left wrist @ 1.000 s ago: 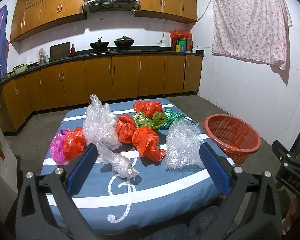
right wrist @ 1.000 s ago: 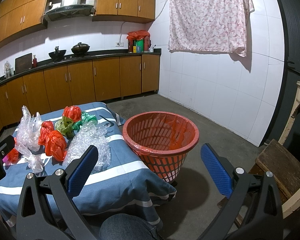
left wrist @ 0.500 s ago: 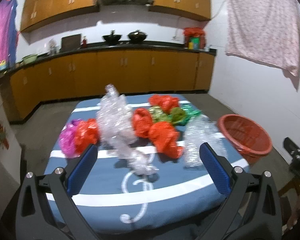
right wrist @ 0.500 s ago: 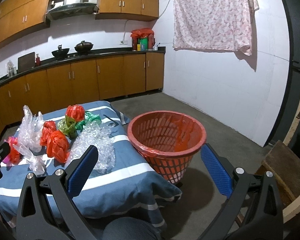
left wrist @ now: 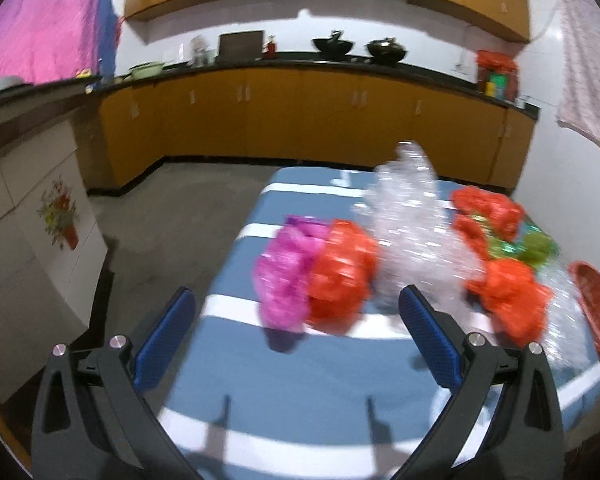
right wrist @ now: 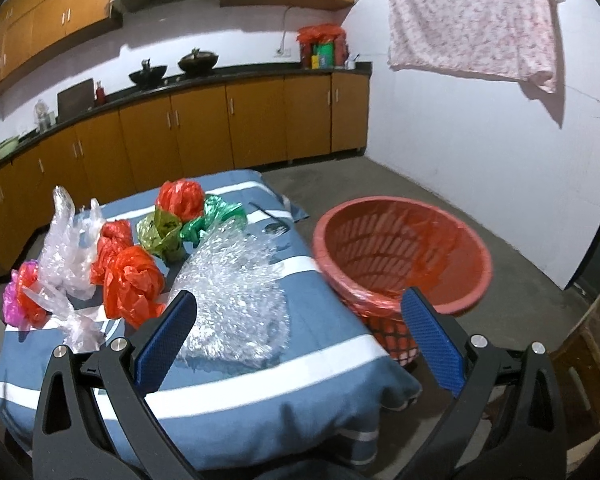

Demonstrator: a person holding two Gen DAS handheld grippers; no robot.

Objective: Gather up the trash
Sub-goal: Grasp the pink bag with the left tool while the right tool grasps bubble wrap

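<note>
Two grippers, both empty. Left gripper: jaws wide, pink bag and red bag just ahead. Right gripper: wide, closing slightly; bubble wrap ahead-left, basket ahead-right.

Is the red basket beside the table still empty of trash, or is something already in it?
Empty of trash: the red basket shows only its red liner; the crumpled bags all lie on the table.

My left view is smeared by motion: the crumpled bags and cabinets look soft, while my own fingers stay crisp. My right view is sharper. Both bend strongly at the edges, with black corners. Light is dim and indoor, from above; the hanging cloth casts a shadow on the white wall, and the bubble wrap glints.
</note>
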